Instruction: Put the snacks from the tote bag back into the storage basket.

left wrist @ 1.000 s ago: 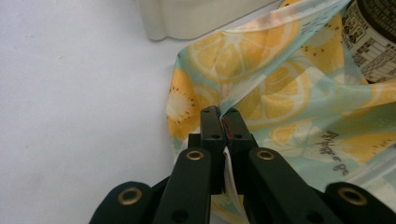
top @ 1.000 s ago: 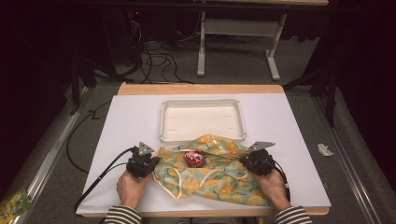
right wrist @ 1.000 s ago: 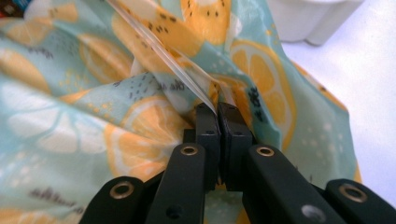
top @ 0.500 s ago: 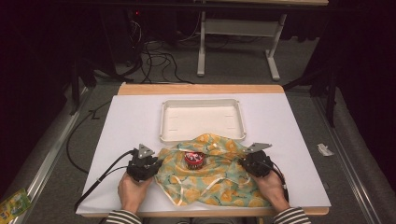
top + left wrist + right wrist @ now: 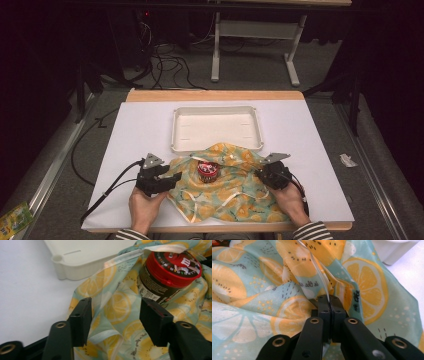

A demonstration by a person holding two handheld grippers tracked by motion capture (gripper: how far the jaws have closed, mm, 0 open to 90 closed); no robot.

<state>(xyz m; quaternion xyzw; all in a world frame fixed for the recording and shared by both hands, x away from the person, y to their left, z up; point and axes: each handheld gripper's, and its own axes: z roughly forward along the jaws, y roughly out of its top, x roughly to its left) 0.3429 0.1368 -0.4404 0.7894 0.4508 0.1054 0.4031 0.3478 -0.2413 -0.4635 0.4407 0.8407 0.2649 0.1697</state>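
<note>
Left gripper view: my left gripper [image 5: 113, 315] has its jaws apart, just been opening, with the lemon-print cloth [image 5: 117, 305] lying loose under and between them, pads not pressing it. Just past the right-hand jaw there I see the red-lidded jar [image 5: 165, 277], tilted, sitting in the folds of the cloth with a white hem draped over its lid. Right gripper view: my right gripper [image 5: 329, 302] is clamped tight, jaws together on a thin fold and white hem of the cloth [image 5: 287, 277]. High view: left gripper [image 5: 167, 179] sits at the cloth's left edge, right gripper [image 5: 260, 174] at its right edge, a hand behind each. Cloth [image 5: 235, 192] is bunched on the near half of the white table [image 5: 140, 130], jar [image 5: 207, 171] roughly mid-cloth between the two grippers. Cloth's far edge touches or slightly overlaps the near rim of the white tray [image 5: 216, 146]; I can't tell which. Cables trail off the left gripper toward the table edge.
</note>
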